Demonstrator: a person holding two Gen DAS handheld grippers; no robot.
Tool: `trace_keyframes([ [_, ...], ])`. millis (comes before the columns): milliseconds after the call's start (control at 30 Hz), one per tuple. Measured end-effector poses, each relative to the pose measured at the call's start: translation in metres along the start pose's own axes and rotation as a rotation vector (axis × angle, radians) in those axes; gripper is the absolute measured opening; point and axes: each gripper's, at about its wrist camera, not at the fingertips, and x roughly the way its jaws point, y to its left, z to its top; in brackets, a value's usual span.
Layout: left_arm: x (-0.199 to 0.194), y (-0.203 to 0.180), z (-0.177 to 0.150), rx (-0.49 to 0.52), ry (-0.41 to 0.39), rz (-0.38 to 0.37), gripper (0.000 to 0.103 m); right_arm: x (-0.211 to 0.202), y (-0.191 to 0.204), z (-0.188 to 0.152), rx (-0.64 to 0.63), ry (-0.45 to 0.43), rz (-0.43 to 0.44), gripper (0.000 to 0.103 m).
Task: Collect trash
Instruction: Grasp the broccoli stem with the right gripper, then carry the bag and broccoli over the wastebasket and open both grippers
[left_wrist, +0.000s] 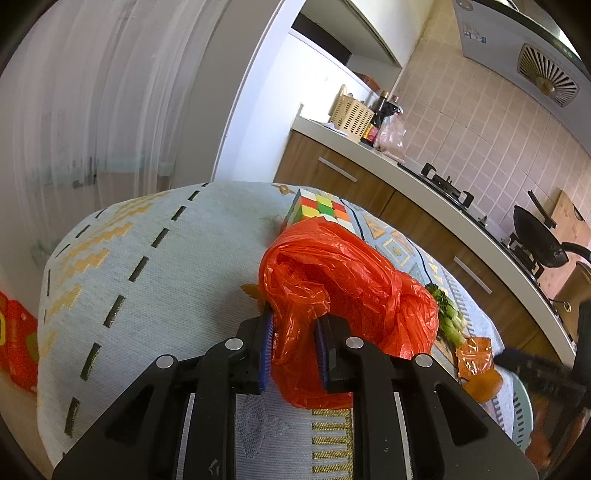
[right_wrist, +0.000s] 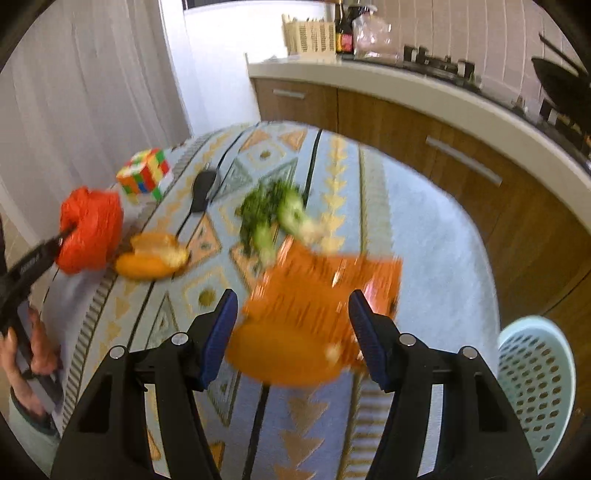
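My left gripper (left_wrist: 295, 321) is shut on a crumpled red plastic bag (left_wrist: 343, 280), which rests on the patterned tablecloth (left_wrist: 166, 280). In the right wrist view that bag (right_wrist: 92, 229) sits at the table's left edge with the left gripper (right_wrist: 64, 236) biting into it. My right gripper (right_wrist: 290, 306) stands open over an orange wrapper (right_wrist: 332, 280) and a piece of orange peel (right_wrist: 280, 358). Both look blurred, and I see no pad pressing on them. A second orange peel (right_wrist: 155, 258) lies beside the bag. Leafy green scraps (right_wrist: 273, 214) lie just beyond the wrapper.
A colour cube (right_wrist: 144, 175) and a small black object (right_wrist: 203, 190) sit at the table's far left. A pale blue perforated basket (right_wrist: 535, 373) stands past the right edge. The kitchen counter (right_wrist: 406, 85) with stove and pans runs behind. A person's hand (right_wrist: 40, 354) holds the left tool.
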Motion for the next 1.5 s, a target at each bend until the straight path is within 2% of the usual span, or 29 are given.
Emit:
trace_keyframes([
  [167,-0.001,0.001,0.001,-0.010,-0.003,-0.007,0.018,0.023,-0.001,0.035,-0.016,-0.007,-0.034,0.058],
  [333,0.000,0.001,0.003,-0.006,0.001,-0.015,0.018,0.065,0.002,0.055,-0.062,0.060,-0.057,0.054],
  [500,0.001,0.004,0.003,-0.006,0.005,-0.024,0.018,0.101,0.000,0.066,-0.068,0.147,-0.043,0.053],
  [533,0.002,0.004,0.004,-0.006,0.005,-0.025,0.018,0.102,-0.001,0.067,-0.063,0.152,-0.040,0.052],
  [567,0.002,0.004,0.004,-0.005,0.006,-0.027,0.018,0.103,-0.002,0.069,-0.053,0.151,-0.025,0.044],
  [667,0.003,0.003,0.004,-0.001,0.008,-0.029,0.018,0.102,-0.002,0.070,-0.055,0.143,0.004,0.027],
  [733,0.003,0.004,0.004,-0.001,0.008,-0.027,0.018,0.100,0.001,0.069,-0.071,0.137,-0.004,0.024],
  [1000,0.002,0.004,0.003,-0.013,0.013,-0.027,0.018,0.074,0.014,0.066,-0.111,0.070,-0.035,0.022],
  [1100,-0.008,0.006,0.005,-0.045,0.013,-0.076,0.018,0.048,0.012,0.067,-0.123,0.012,-0.057,0.022],
  [1200,-0.027,0.002,0.010,-0.063,-0.022,-0.104,0.018,0.025,0.007,0.066,-0.114,-0.030,-0.074,0.022],
  [1267,-0.041,-0.008,0.014,-0.053,-0.036,-0.124,0.018,0.008,0.003,0.063,-0.103,-0.061,-0.082,0.022],
  [1400,-0.065,-0.036,0.019,-0.005,-0.072,-0.167,0.018,-0.032,-0.011,0.058,-0.065,-0.152,-0.155,0.022],
  [1500,-0.078,-0.059,0.020,0.029,-0.086,-0.213,0.018,-0.061,-0.022,0.053,-0.026,-0.212,-0.166,0.022],
])
